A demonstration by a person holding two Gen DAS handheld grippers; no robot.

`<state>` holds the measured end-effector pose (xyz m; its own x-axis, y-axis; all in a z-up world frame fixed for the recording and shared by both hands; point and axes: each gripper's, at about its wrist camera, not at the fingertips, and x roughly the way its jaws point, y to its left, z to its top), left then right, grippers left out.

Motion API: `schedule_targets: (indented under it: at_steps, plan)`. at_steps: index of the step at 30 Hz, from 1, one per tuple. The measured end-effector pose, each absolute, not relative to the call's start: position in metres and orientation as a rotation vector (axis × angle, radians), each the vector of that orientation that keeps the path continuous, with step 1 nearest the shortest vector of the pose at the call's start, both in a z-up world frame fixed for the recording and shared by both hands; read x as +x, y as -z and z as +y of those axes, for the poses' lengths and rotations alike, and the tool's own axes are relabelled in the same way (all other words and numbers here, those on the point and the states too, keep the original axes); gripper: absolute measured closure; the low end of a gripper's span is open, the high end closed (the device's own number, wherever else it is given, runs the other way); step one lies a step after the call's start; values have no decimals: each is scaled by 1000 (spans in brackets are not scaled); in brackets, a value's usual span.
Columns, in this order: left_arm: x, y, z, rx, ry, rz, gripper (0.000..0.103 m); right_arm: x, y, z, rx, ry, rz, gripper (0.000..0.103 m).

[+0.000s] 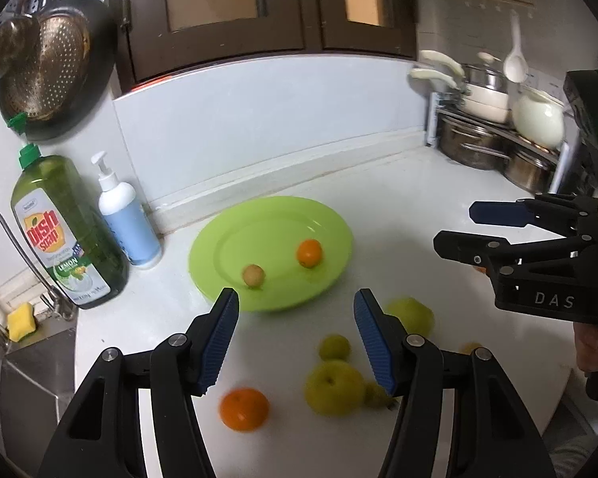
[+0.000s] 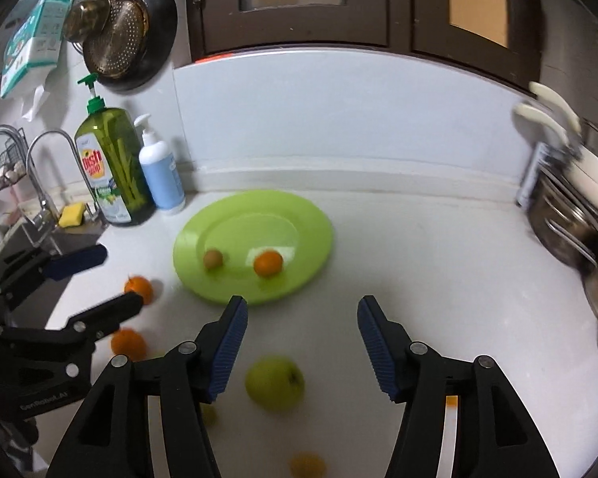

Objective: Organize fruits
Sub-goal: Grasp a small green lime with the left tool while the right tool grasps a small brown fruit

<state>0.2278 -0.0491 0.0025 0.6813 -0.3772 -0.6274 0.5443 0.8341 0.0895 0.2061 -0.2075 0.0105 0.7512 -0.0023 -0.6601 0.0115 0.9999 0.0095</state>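
A lime-green plate (image 1: 323,215) (image 2: 307,215) lies on the white counter, holding a small orange (image 1: 309,253) (image 2: 268,263) and a small tan fruit (image 1: 253,275) (image 2: 213,259). My left gripper (image 1: 295,302) is open and empty, above an orange (image 1: 244,409), a green apple (image 1: 334,387) and smaller green fruits (image 1: 334,347). My right gripper (image 2: 302,306) is open and empty above a green apple (image 2: 275,383); it also shows in the left wrist view (image 1: 454,227). Two oranges (image 2: 138,287) lie at the left by the left gripper.
A dish soap bottle (image 1: 65,235) (image 2: 109,167) and a white pump bottle (image 1: 127,215) (image 2: 161,171) stand left of the plate. Sink, faucet (image 2: 40,167) and yellow sponge (image 1: 20,320) are at far left. Pots on a rack (image 1: 494,131) stand at right.
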Motion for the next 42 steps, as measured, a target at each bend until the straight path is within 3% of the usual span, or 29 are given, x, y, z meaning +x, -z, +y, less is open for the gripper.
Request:
schedule_targets:
  at_steps: [10, 15, 17, 22, 42]
  plan:
    - [174, 29, -63, 380, 585, 635, 45, 153, 23, -207, 3, 41, 781, 45]
    - [160, 47, -71, 414, 618, 661, 54, 145, 39, -209, 22, 21, 826, 45]
    - [160, 56, -75, 421, 618, 688, 63, 142, 46, -211, 29, 22, 838, 45]
    - [162, 76, -81, 411, 616, 749, 67, 140, 63, -213, 48, -2, 883, 45]
    - [190, 99, -95, 301, 481, 833, 72, 149, 83, -219, 69, -69, 927, 53]
